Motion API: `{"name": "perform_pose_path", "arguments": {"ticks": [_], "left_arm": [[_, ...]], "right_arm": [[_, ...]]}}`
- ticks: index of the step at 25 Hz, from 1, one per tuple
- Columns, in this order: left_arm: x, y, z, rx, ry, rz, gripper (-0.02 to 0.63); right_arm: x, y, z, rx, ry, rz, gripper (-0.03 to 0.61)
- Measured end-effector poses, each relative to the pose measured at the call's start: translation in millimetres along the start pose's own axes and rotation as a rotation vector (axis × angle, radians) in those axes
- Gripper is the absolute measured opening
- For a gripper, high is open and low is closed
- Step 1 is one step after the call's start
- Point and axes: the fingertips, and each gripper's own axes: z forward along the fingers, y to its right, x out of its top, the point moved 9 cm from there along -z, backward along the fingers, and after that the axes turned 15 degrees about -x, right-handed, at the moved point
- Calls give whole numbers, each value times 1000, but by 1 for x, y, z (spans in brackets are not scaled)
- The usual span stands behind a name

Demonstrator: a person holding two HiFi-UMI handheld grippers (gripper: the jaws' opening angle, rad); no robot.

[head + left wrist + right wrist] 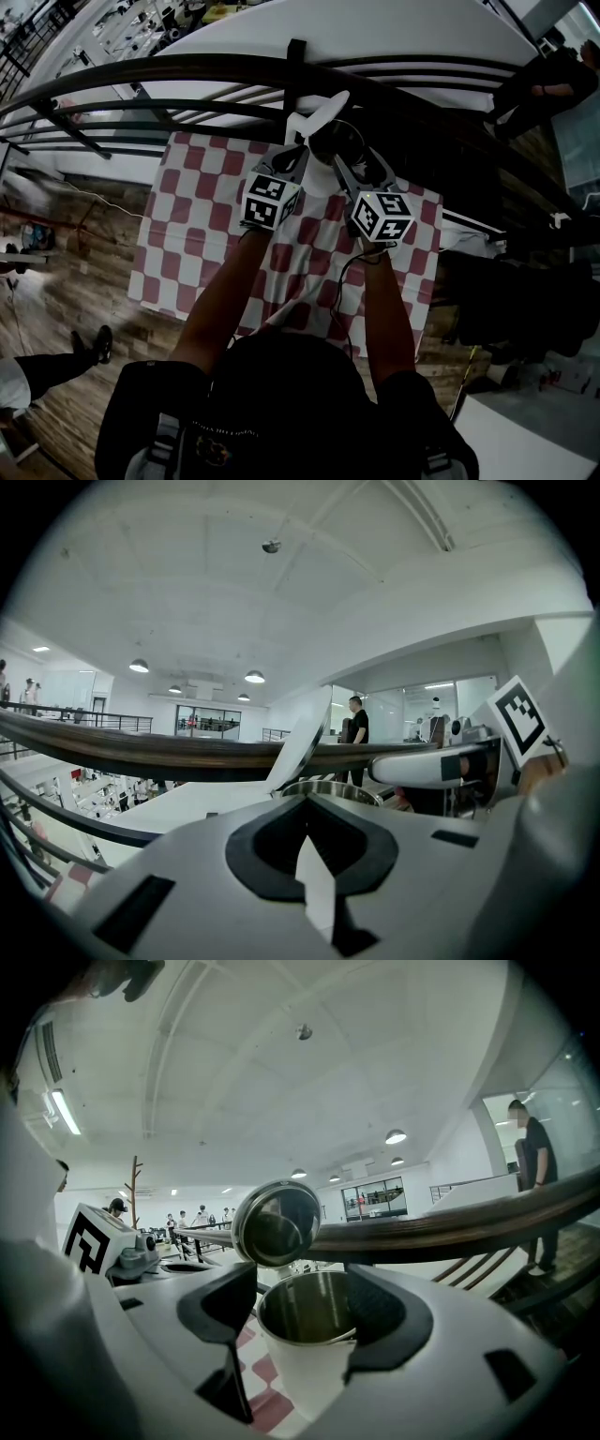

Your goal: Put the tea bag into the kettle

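- White kettle (pixel 319 180) stands on the surface (pixel 187 234), which is covered in red-white checks. It is close to the far edge, and the dark railing (pixel 187 70) runs just behind that edge.
- Lid (pixel 323 114) is open and tilted up at the far side of the mouth. In the right gripper view the steel rim of the kettle (pixel 300 1372) is uncovered, w/ the lid (pixel 277 1222) standing above-left of it.
- Left hand-held gripper (pixel 302 155): its jaws (pixel 307 803) are narrow, closed on a thin white strip just before the rim. The strip seems to be part of the kettle, prob. its handle.
- Right hand-held gripper (pixel 361 164): its jaws (pixel 305 1283) are wide apart, one at each side of the kettle's mouth. No pad presses on the wall and nothing is held.
- Tea bag: I can't make it out in any view. The inside of the kettle is dark and mirror-like, so I can't tell if it lies there.
- Room to move: both grippers are side by side at the kettle, their marker cubes near each other but apart.
- Left of them is a broad bare part of the surface. To the right the edge comes sooner, near the right gripper.
- Behind the kettle the railing (pixel 469 1222) closes the way, and wooden floor (pixel 75 281) lies around the surface.
- A person (pixel 356 728) stands far off by the rail.
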Motion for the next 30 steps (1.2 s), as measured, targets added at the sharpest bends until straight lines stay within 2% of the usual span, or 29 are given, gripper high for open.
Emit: {"name": "perform_pose_path", "arguments": {"ticks": [8,10,30], "left_arm": [[2,2,-8,10,2,4,5],[5,3,-12,14,8,5,5],[31,20,-53,53,65,52,5]], "right_arm": [[10,1,-8,-11,34,-24,286],[16,0,-15,-21,62,-41,13],[51,-29,-42,32,167,-88,12]]}}
